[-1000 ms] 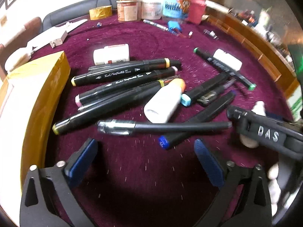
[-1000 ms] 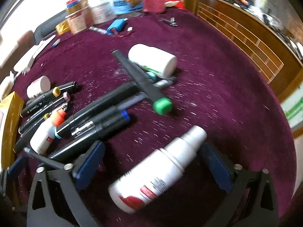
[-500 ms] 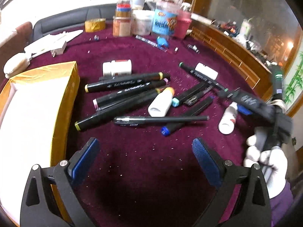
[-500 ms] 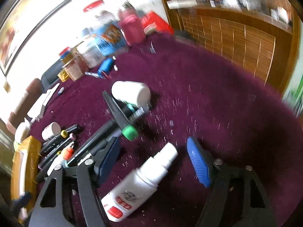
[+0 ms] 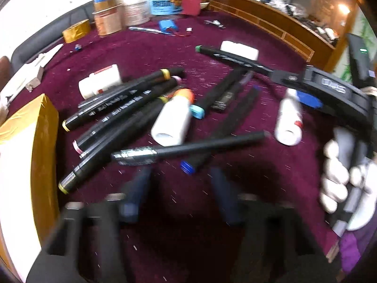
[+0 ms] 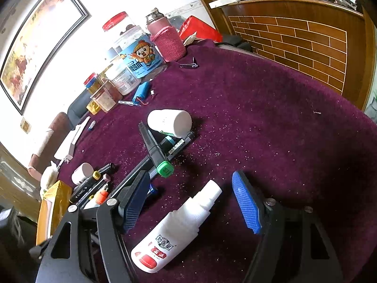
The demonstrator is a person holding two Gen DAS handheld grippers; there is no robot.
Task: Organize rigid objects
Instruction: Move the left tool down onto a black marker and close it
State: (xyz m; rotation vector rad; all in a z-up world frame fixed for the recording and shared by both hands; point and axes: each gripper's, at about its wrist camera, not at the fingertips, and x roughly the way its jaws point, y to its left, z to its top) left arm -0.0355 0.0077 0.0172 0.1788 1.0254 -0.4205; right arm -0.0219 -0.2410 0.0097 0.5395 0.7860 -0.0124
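Left gripper (image 5: 179, 188) first: its blue fingers (image 5: 139, 188) are blurred and have just been closing, now drawn fairly near each other with only bare maroon bench (image 5: 188, 224) between them, nothing held. Just beyond the fingertips lies a slim black pen (image 5: 188, 149) with a silver clip end, crosswise, and behind it the heap of black markers (image 5: 122, 108) and a small white bottle with an orange cap (image 5: 174, 118). To the left of the fingers sits the gold-wrapped box (image 5: 44, 141). Over to the right gripper (image 6: 190, 202): fingers (image 6: 245, 205) set a moderate way apart, having just been closing, and the white spray bottle (image 6: 174, 231) lies on the bench between them, nozzle pointing away; from either view I can't tell whether the pads touch it. Ahead of those fingers, a green-capped marker (image 6: 155, 151) and a white tub (image 6: 169, 121) on its side. A white-gloved hand (image 5: 341, 174) carries that gripper.
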